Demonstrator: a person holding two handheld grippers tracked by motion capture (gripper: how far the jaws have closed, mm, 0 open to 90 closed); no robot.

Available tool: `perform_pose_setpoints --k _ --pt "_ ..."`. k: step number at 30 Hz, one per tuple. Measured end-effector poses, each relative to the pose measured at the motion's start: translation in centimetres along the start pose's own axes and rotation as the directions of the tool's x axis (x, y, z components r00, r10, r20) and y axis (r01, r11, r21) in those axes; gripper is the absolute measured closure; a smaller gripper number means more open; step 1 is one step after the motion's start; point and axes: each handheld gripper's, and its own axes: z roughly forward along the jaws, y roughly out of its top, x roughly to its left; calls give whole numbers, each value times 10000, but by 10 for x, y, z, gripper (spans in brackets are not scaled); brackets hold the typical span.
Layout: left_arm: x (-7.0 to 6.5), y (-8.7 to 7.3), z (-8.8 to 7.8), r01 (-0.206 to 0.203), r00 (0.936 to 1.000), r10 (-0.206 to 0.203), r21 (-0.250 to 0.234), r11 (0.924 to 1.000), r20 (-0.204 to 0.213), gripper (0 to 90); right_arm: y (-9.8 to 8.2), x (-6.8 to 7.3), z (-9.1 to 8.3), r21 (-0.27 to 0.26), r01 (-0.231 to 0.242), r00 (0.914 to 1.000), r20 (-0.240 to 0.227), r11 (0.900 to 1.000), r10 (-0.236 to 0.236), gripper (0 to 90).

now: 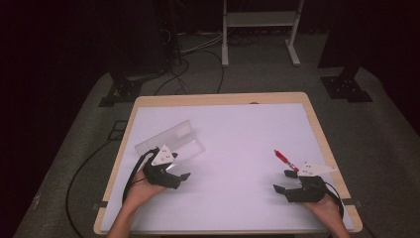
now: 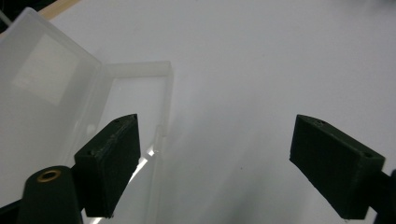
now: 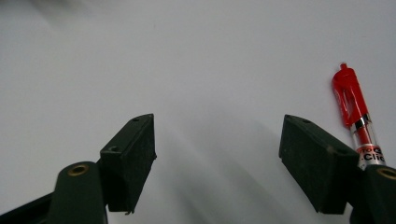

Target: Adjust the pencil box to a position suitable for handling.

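Pen [image 1: 283, 157] and open clear case [image 1: 171, 141] on the white mat, both pairs of tongs empty.
The right tongs [image 3: 217, 140] are held with jaws apart, nothing between them, the red pen lying just right of them; they should be shifted right and closed across the barrel. The left tongs [image 2: 215, 144], also spread and empty, are held near the case at the left.

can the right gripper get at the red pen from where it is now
Probably yes. The right gripper is open with nothing between its jaws, and the red pen lies flat on the white mat just beside one jaw, with nothing in between. It would need a small sideways shift.
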Motion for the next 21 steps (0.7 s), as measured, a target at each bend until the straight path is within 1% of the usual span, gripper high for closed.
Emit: perform_pose_setpoints --k 4,5,7,8,9,12,13,16,17,21 --pt "6 4 -2 -20 10000 20 61 10000 -15 169 0 0 -1 -18 6 10000 13 10000 -6 262" --pt "7 5 -2 -31 10000 31 207 9998 -16 169 0 -1 -1 -32 1 10000 13 10000 -1 262" --pt "8 8 -3 -221 9997 223 350 9991 -66 170 0 0 -1 -16 42 10000 19 10000 -42 257" --pt "8 8 -3 -221 9997 223 350 9991 -66 170 0 0 -1 -16 42 10000 19 10000 -42 257" --pt "9 9 -3 -296 9994 304 471 9985 -172 170 0 0 -1 -17 91 10000 28 10000 -90 257" --pt "11 8 -3 -232 9996 238 422 9988 -124 207 0 0 -1 -24 63 10000 15 10000 -63 257" --pt "14 7 -3 -158 9998 165 499 9986 -123 211 0 0 -1 -20 83 10000 10 10000 -83 257" --pt "17 5 -1 -157 9998 166 625 9979 -135 230 1 0 -1 -37 114 9999 0 9999 -114 257" --pt "20 4 1 -12 9999 20 679 9977 -119 231 1 0 -1 -37 122 9999 -3 9999 -122 257" --pt "24 3 4 -12 9998 28 811 9967 -200 260 1 0 -1 -28 117 9999 -1 9999 -117 257"
